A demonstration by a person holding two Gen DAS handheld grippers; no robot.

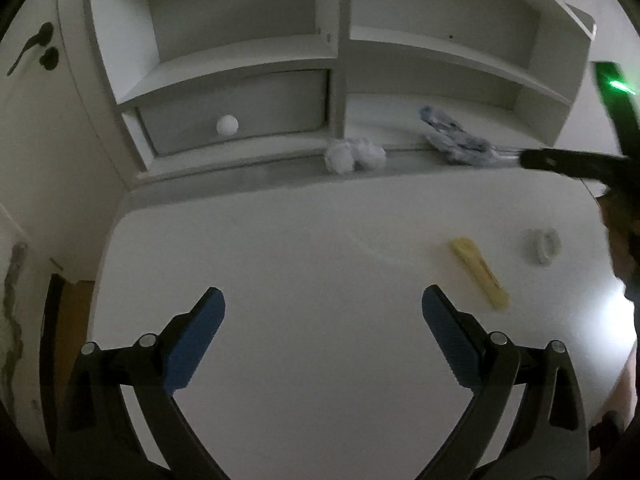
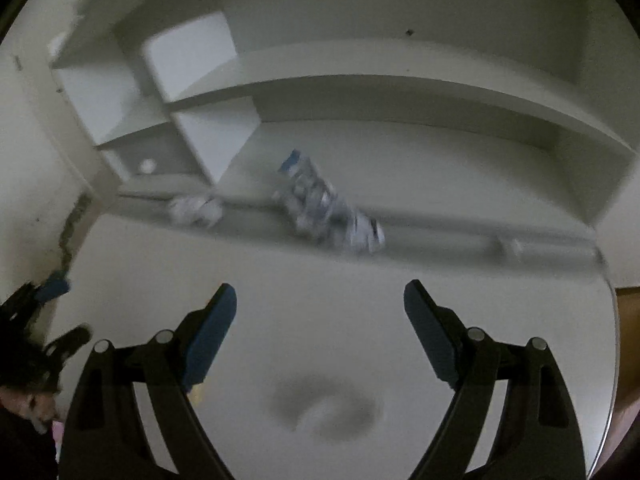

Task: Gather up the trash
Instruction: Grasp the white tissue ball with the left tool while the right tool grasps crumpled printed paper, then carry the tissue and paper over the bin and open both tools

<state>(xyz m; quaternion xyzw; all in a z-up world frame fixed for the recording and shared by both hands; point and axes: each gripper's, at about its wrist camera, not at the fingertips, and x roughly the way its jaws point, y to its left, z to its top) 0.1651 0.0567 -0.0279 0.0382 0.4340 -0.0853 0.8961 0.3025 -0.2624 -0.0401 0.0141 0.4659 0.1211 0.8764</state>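
A crushed clear plastic bottle with a blue label (image 1: 456, 138) (image 2: 328, 208) lies at the back of the white desk, under the shelf unit. Crumpled white paper balls (image 1: 354, 155) (image 2: 196, 209) lie to its left. A yellow wrapper (image 1: 480, 272) and a small grey crumpled piece (image 1: 542, 246) lie on the desk at the right. My left gripper (image 1: 322, 312) is open and empty above the desk. My right gripper (image 2: 320, 308) is open and empty, short of the bottle; part of it shows in the left wrist view (image 1: 568, 164).
A white shelf unit (image 1: 340, 64) with a drawer and round knob (image 1: 227, 125) stands at the back of the desk (image 1: 300, 280). A wall with a door handle (image 1: 36, 46) is on the left. A dark blurred shape (image 2: 328, 404) lies on the desk below my right gripper.
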